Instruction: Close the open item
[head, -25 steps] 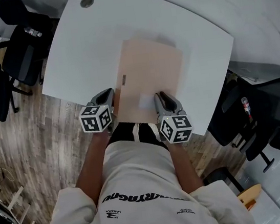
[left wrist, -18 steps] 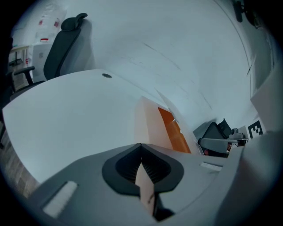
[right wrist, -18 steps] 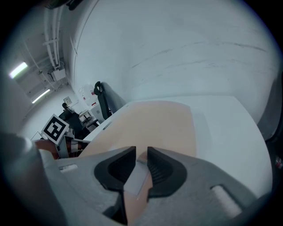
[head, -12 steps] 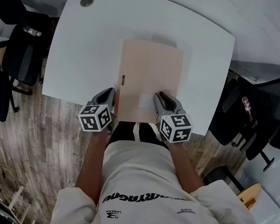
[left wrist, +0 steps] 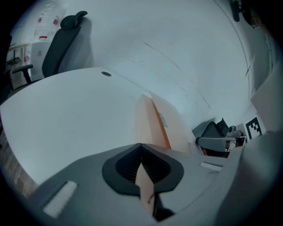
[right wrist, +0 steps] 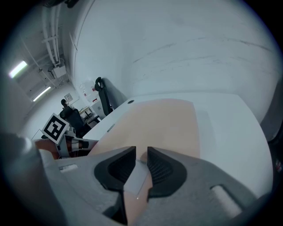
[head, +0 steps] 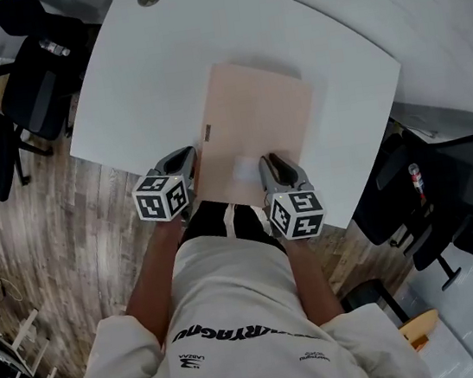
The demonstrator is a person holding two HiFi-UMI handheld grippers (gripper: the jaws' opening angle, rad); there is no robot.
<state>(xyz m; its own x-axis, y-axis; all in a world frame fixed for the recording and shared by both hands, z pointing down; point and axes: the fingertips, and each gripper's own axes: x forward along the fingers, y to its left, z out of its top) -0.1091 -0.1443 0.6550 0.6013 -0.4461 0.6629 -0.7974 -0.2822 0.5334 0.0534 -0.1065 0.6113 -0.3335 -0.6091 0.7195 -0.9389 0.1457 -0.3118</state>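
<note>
left cube (head: 163, 198) and right cube (head: 297, 214) black-and-white marked; white shirt (head: 239, 332), dark lettering.

1. Pale peach rectangular cardboard folder (head: 259, 128): lay flat on the white table (head: 134, 84), long side running away from the person, one plain leaf uppermost.
2. Small dark mark (head: 208, 132) on its left edge.
3. White label (head: 245, 169) on top near the near edge.
4. Near edge overhung the table's front rim; its left corner sat between the jaws of the left gripper (head: 187, 157), and the labelled part between those of the right gripper (head: 270, 166).
</note>
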